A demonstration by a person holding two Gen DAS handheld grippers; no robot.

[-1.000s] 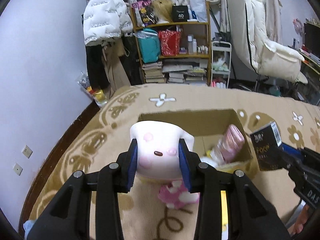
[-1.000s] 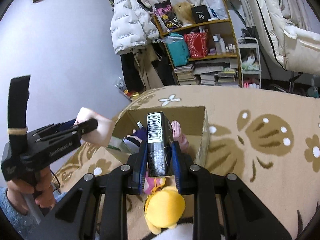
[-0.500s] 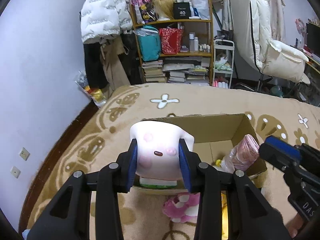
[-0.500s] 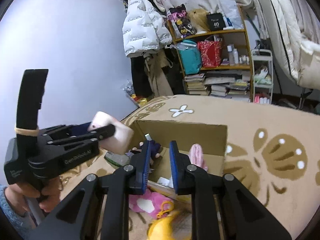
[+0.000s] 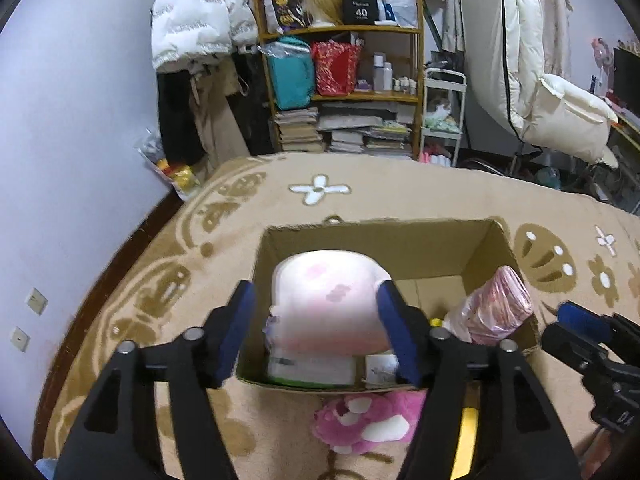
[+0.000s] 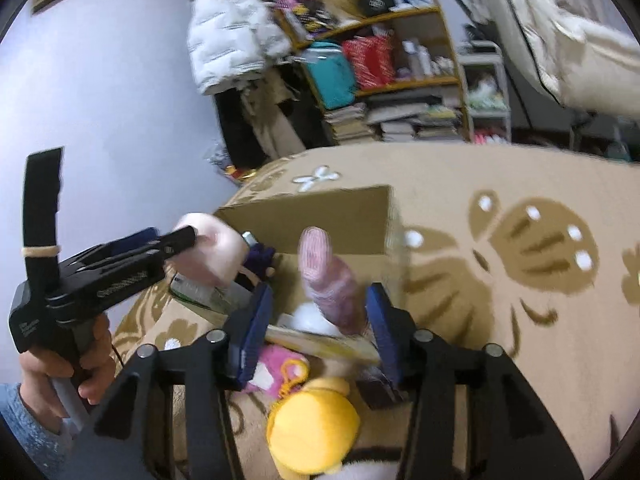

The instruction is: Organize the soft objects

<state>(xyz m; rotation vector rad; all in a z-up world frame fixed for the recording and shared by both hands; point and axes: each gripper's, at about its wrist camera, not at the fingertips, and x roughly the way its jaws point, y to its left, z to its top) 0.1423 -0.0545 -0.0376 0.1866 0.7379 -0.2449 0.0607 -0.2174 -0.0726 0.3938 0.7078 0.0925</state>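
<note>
Jaws wide over patterned tan carpet (image 5: 400, 196)

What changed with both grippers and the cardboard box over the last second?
The right gripper dropped its black barcoded carton and now stands open. The left gripper opened over the brown cardboard box, releasing the white pink-spotted plush toy. The pink wrapped bundle stayed put.

A pale lilac wall (image 5: 80, 128) rises behind a tan patterned rug (image 5: 400, 192), with a cluttered wooden shelf (image 5: 344, 96) of books and bags, a white puffer jacket (image 5: 196, 12) hanging beside it, and a cream armchair (image 5: 568, 120) at right.
</note>
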